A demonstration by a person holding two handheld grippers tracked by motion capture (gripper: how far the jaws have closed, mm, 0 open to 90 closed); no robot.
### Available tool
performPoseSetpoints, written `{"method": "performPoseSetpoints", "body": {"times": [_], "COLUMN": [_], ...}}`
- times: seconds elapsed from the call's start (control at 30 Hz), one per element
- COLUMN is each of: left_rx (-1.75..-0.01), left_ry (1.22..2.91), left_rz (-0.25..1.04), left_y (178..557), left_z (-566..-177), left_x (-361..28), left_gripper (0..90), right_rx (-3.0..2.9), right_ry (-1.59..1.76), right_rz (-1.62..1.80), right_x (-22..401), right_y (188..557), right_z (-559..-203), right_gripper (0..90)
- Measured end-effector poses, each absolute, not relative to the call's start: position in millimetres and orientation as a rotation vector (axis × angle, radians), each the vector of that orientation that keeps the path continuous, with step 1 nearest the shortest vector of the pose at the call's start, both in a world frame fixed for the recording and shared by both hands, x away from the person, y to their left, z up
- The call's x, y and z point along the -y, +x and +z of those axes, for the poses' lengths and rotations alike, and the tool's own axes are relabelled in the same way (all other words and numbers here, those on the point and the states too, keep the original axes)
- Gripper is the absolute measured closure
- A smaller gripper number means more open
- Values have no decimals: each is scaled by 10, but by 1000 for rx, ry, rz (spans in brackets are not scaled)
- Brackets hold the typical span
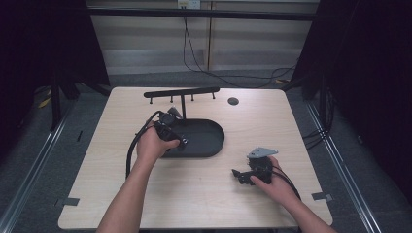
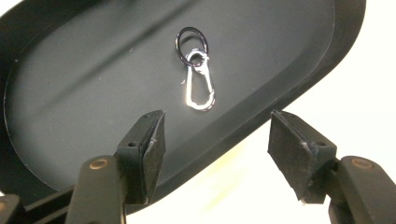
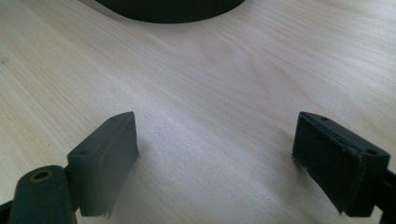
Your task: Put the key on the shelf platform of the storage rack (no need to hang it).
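Left hand-held gripper (image 2: 212,140) hovers released over the snap hook (image 2: 200,84) lying flat in the black tray (image 2: 70,88). Risk: pads skid off thin metal, or one jaw strikes the rim. Right hand-held gripper (image 3: 215,158) rests released on the surface (image 3: 224,70).

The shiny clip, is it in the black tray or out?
In. The clip lies flat on the tray floor, untouched by the open left claw.

In the high view, the left gripper (image 1: 171,130) and its hand (image 1: 151,144) hid the black oval tray's (image 1: 209,138) edge at nine o'clock, and the silver carabiner clip (image 2: 200,87) lying in it was too small to tell there. The left gripper view cut the tray off at twelve and nine o'clock. The right gripper view cut the tray off at twelve o'clock, leaving a dark sliver.
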State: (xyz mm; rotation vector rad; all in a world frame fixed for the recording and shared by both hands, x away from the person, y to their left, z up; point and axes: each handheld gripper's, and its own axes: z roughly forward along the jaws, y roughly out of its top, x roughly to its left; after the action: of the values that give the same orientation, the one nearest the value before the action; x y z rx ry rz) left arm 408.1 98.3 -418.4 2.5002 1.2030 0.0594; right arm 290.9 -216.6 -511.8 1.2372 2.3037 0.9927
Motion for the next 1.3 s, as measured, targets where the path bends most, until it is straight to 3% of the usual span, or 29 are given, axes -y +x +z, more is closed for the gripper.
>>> {"method": "performPoseSetpoints", "body": {"times": [1.3], "left_rx": [-1174], "left_ry": [2486], "left_rz": [80], "left_y": [3802], "left_z": [-4179], "left_x": [-1354], "left_gripper": [353], "right_rx": [-2305], "right_ry": [1236], "right_rz": [992], "right_x": [2168], "right_y": [2909], "right_z": [-5118], "right_gripper": [137]}}
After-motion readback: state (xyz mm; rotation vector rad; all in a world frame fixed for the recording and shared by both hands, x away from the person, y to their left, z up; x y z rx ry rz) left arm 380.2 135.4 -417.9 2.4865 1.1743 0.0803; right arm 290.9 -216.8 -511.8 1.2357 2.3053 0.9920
